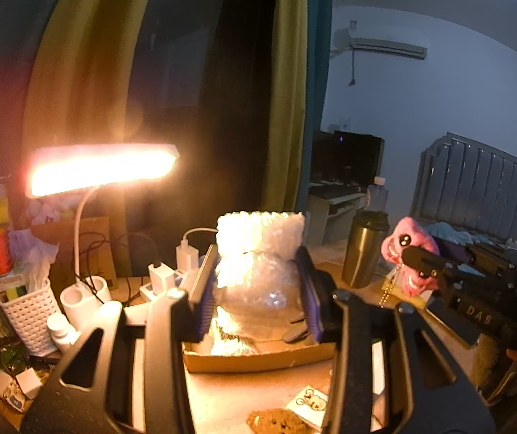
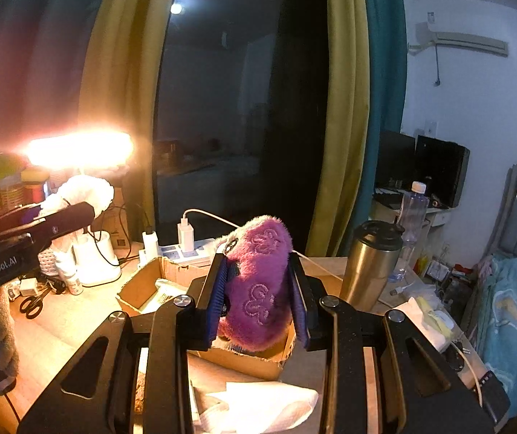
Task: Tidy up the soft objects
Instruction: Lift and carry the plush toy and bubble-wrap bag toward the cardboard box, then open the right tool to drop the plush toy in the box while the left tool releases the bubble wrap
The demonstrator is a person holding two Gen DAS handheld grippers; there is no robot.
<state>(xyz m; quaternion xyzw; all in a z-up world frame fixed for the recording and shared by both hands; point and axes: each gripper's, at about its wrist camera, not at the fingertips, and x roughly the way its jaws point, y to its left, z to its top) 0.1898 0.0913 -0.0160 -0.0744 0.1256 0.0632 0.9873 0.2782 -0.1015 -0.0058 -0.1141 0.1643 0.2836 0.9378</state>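
Above the open brown cardboard box (image 2: 236, 358) on the wooden desk (image 2: 77, 322), the right gripper (image 2: 258, 289) clamps a fuzzy purple plush toy with embroidered swirls (image 2: 262, 282) between its blue pads. Over the same box (image 1: 258, 358), the left gripper (image 1: 258, 285) squeezes a crumpled wad of clear bubble wrap (image 1: 258, 253). A steel tumbler (image 2: 370, 264) stands towards the desk's right edge, a glowing white desk lamp (image 1: 99, 170) at its left.

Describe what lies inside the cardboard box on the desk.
Inside the cardboard box lie a glary white printed sheet and small dark pieces. The bubble wrap, held by the left tongs, hides the rest.
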